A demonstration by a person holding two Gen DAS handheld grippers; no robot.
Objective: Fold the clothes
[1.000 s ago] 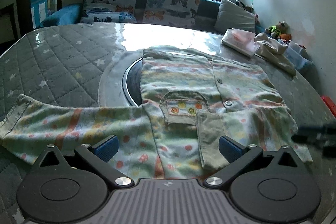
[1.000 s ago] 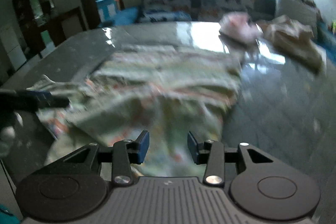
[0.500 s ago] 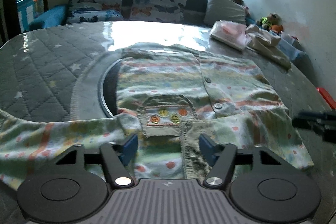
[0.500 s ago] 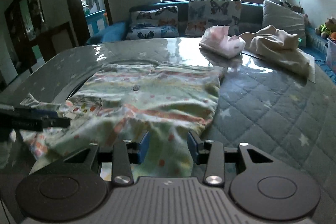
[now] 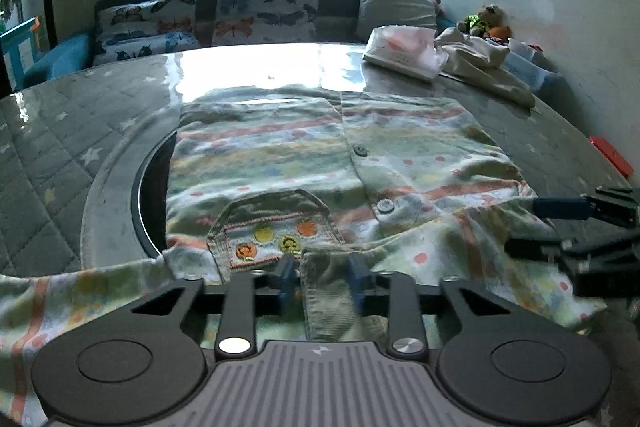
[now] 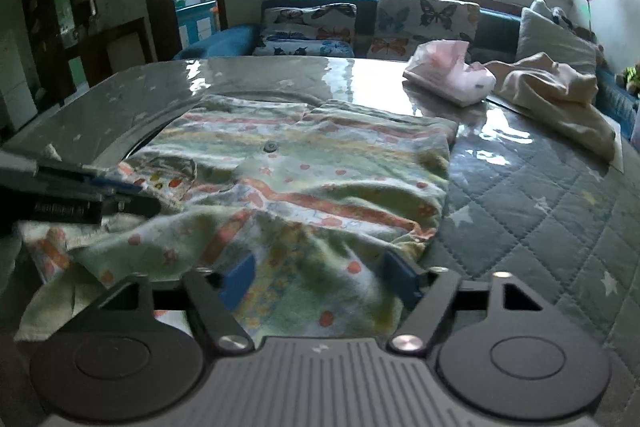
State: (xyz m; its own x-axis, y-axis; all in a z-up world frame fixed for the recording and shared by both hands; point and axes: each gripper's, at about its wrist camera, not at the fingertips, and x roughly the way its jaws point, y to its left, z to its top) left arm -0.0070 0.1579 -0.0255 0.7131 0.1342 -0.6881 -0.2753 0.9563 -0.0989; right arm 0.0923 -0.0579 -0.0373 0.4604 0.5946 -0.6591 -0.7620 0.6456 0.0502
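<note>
A pale green child's shirt [image 5: 280,155] with orange stripes, dots, buttons and a small pocket lies spread on the quilted table [image 5: 60,147]. My left gripper [image 5: 322,277] is over its near edge. Its jaws are closing on an olive ribbed band [image 5: 328,295] of the shirt, and the pads touch it on both sides. My right gripper [image 6: 320,279] hovers over the shirt's [image 6: 320,163] near right corner. Its jaws are opening wide, with cloth lying between and under them but not gripped. Each gripper shows in the other's view: right gripper [image 5: 540,227], left gripper [image 6: 144,197].
A folded pink cloth [image 5: 400,47] and a crumpled beige garment [image 5: 480,63] lie at the table's far right. A round dark inset ring [image 5: 144,187] sits under the shirt's left side. A sofa with butterfly cushions [image 5: 264,7] stands behind the table. A red object [image 5: 612,155] is at the right edge.
My left gripper moved forward over the shirt, and its jaws went from wide apart to narrow around the olive band. My right gripper's jaws widened over the shirt's corner.
</note>
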